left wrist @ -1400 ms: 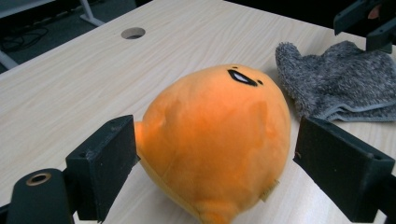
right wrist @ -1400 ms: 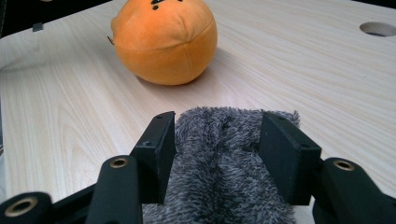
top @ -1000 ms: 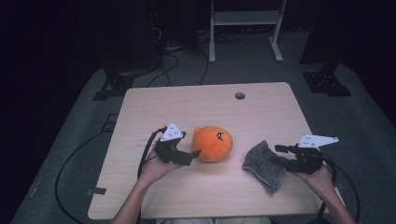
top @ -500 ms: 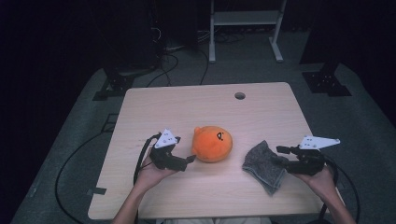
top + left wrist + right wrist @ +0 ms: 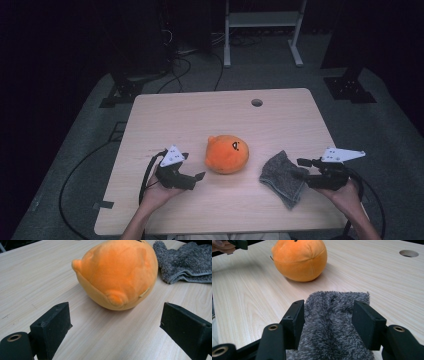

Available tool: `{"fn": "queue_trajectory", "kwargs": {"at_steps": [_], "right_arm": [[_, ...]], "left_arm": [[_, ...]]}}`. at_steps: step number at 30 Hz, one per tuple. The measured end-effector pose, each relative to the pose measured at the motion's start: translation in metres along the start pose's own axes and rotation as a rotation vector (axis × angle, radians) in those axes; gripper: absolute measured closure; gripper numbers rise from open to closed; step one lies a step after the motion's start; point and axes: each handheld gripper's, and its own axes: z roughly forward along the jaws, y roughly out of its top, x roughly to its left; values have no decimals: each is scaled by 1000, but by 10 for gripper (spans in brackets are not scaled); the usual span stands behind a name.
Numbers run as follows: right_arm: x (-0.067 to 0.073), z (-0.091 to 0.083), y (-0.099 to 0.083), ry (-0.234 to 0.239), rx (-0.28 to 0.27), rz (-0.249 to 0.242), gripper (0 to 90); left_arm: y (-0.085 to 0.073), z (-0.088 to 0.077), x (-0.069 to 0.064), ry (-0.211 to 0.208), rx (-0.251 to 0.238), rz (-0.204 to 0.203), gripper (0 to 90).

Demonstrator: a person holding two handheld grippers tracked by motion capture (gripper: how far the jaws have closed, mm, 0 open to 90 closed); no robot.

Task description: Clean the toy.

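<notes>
A round orange plush (image 5: 227, 154) lies in the middle of the wooden table (image 5: 200, 115). My left gripper (image 5: 194, 167) sits low to its left, open, with its jaws pointing at the plush (image 5: 117, 275) and a strip of bare table between them. A crumpled grey cloth (image 5: 282, 175) lies to the right of the plush. My right gripper (image 5: 298, 168) reaches it from the right. In the right gripper view the jaws (image 5: 329, 303) stand wide on either side of the cloth (image 5: 332, 322), which rests on the table and fills the gap.
A round cable hole (image 5: 257, 102) is at the table's far right. Beyond the table are dark floor, cables and a white frame (image 5: 260, 30). Both forearms come in over the near edge. The far half of the table is bare wood.
My left gripper has drawn back from the plush toward the near edge and sunk lower. The right gripper, plush and cloth stay where they were.
</notes>
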Motion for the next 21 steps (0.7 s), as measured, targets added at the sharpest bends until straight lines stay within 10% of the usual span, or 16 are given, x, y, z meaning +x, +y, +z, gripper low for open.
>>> {"fn": "queue_trajectory", "kwargs": {"at_steps": [21], "right_arm": [[7, 3, -21, -15, -54, 9, 350]], "left_arm": [[-33, -10, -4, -1, -21, -31, 82]]}}
